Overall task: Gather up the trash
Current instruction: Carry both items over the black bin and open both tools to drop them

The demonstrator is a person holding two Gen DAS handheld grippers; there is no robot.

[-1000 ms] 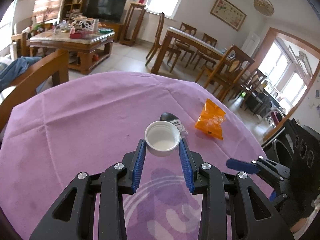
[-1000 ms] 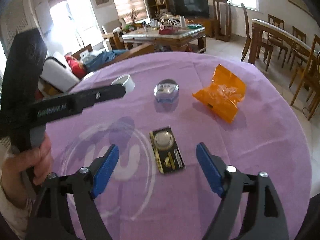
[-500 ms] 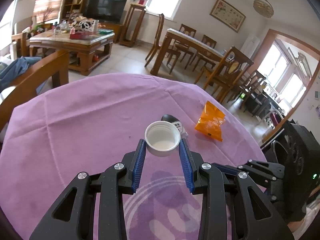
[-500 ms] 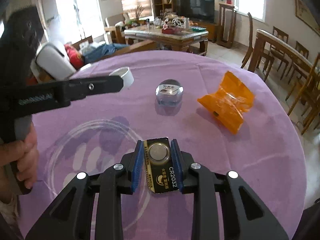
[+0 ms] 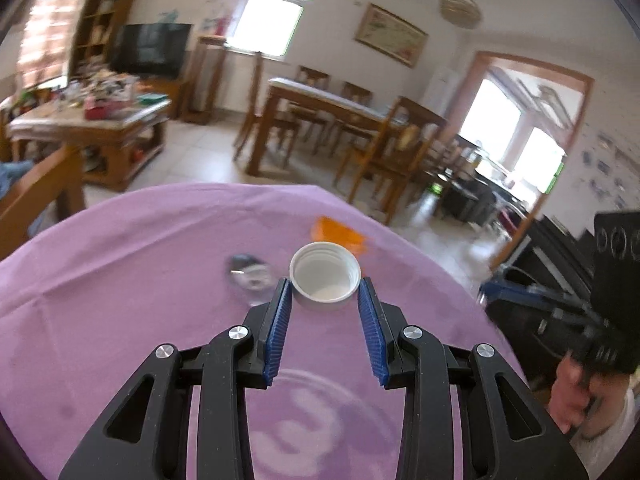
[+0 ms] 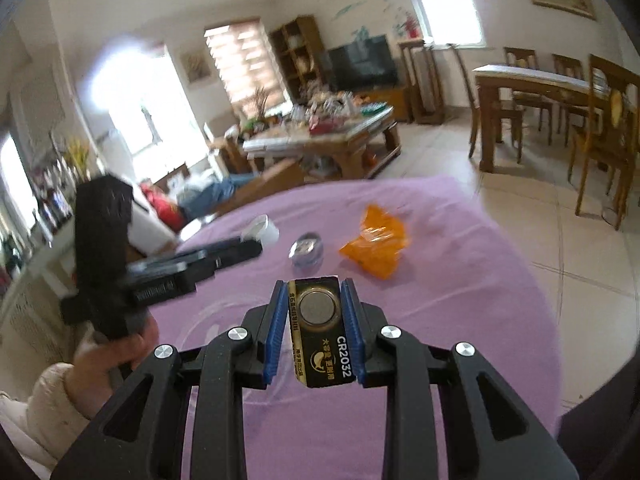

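A: Quick rundown, what's the trash look like?

B: Left tool (image 5: 325,294) pinches a white bottle cap (image 5: 325,278), open side up, ribbed inside, blue pads on both sides. Right tool (image 6: 314,300) is pressed onto a black-and-gold battery card (image 6: 320,336), silver coin cell in a blister, "CR2032" printed on it.

A: Where's everything vs. the battery card?

B: Card is up off the purple worktop (image 6: 460,280), held between the pads. Beyond it, a clear dome-shaped plastic piece (image 6: 306,250) lies on the cloth; right of that, a crumpled orange wrapper (image 6: 376,246). Left of the card, the person's left hand (image 6: 116,356) grips the other tool, w/ the cap at its tip.

A: Changes from before?

B: A sec ago the card lay flat on the cloth w/ the right tool spread wide over it. Jaws have just been closing; now card's clamped and lifted, more floor and room showing behind it. Left tool's hold on the cap is the same, but its view has swung: the clear piece is now left of the cap, the wrapper partly behind it. Both views blurry.
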